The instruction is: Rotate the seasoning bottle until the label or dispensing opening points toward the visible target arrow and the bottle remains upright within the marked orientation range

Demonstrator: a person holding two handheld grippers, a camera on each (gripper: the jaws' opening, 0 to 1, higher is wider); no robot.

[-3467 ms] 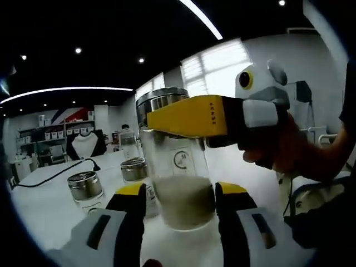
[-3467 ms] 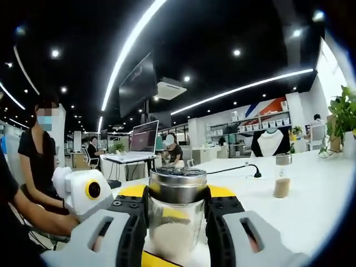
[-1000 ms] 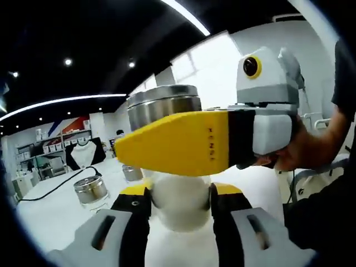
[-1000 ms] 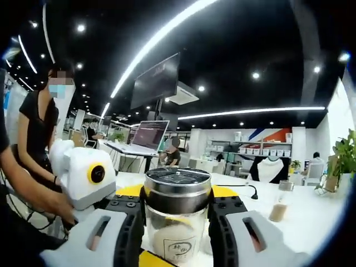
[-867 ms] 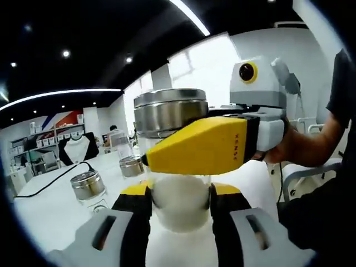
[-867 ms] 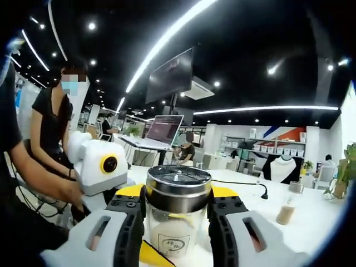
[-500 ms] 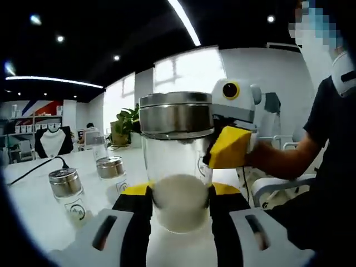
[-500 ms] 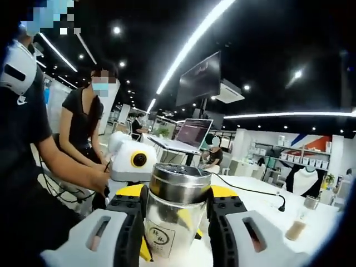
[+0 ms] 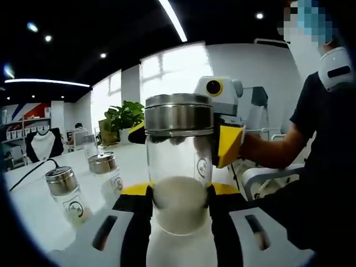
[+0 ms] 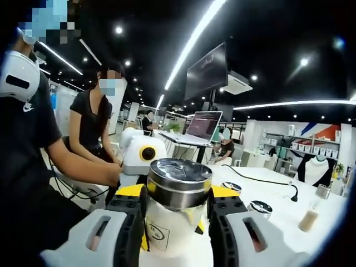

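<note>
Left tool (image 9: 179, 203) was clamped on the seasoning bottle (image 9: 179, 167), black-and-yellow jaws pressed to either side of the glass low down, right at the level of the white powder filling its bottom third. In the left gripper view the bottle stood upright, steel lid on top, a small round logo showing on the glass toward the right. And there was the right tool (image 9: 219, 119) coming in from behind the bottle, its yellow jaws bracketing the glass just under the lid, a person's hand gripping it. Off to the left on the white table (image 9: 39, 214), two more steel-lidded jars (image 9: 69, 194), one nearer and one farther back (image 9: 108, 172), glass mostly clear. A potted plant (image 9: 119, 118) sat beyond them.

Over to the right gripper view: the right tool (image 10: 177, 214) was shut on the same bottle, jaws hugging it just below the lid. Here the lid top faced the camera, and a square label (image 10: 157, 234) showed low on the left of the glass. The left tool (image 10: 143, 156) sat behind. Far right, a small bottle (image 10: 307, 218) held brown powder.
</note>
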